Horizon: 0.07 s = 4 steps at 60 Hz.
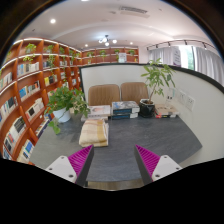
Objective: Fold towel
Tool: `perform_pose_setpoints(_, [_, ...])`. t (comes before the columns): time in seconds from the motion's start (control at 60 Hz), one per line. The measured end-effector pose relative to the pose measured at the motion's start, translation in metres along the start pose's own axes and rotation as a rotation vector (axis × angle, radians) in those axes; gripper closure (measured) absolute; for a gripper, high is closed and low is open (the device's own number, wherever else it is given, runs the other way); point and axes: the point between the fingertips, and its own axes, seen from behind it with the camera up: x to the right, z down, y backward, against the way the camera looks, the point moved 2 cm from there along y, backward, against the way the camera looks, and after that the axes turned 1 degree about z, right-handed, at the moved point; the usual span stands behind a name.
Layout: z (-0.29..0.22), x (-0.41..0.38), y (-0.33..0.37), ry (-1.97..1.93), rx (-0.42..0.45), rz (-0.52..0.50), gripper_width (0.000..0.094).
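A beige towel lies folded in a thick stack on the grey table, well beyond my fingers and a little to the left. My gripper is open and empty. Its two magenta pads stand wide apart over the bare table near its front edge. Nothing is between the fingers.
A potted plant stands at the table's left, a taller plant at the back right. Books and small items sit at the far edge before two tan chairs. Bookshelves line the left wall.
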Motion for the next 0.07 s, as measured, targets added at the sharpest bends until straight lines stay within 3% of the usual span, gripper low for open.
perform_pose_setpoints(0.067, [0.0018,0.0006,0.0051,-0.001,0.002,0.003,0.0126])
